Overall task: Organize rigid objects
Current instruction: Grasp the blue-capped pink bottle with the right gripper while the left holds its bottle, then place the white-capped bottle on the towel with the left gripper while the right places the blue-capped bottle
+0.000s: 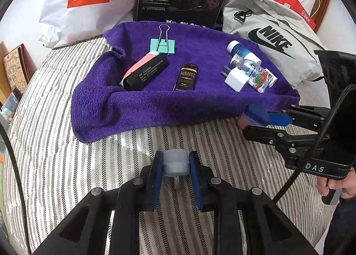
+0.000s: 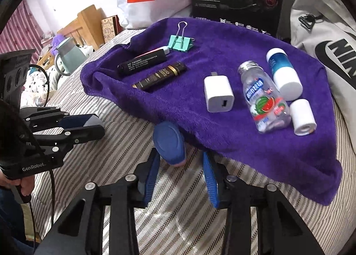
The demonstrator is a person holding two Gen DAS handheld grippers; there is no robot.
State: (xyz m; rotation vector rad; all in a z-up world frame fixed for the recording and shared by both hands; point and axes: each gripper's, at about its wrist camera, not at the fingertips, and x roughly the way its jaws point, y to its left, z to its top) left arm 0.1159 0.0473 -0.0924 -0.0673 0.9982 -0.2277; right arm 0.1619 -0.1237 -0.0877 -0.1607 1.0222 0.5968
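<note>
Left gripper [image 1: 176, 173] clamped on a grey cap [image 1: 176, 162]; right gripper [image 2: 181, 175] spread apart around a blue-pink object [image 2: 170, 147] beside the purple towel [image 2: 233, 134].

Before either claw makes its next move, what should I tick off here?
1. Left claw shut on grey cap: ok.
2. Right claw open: ok.
3. Blue object centred between right claw's fingers: not ok, it sits off toward one finger.
4. Purple towel edge clear of blue object: not ok, the edge drapes over it.
5. Bare towel between white charger and dark tube: ok.
</note>
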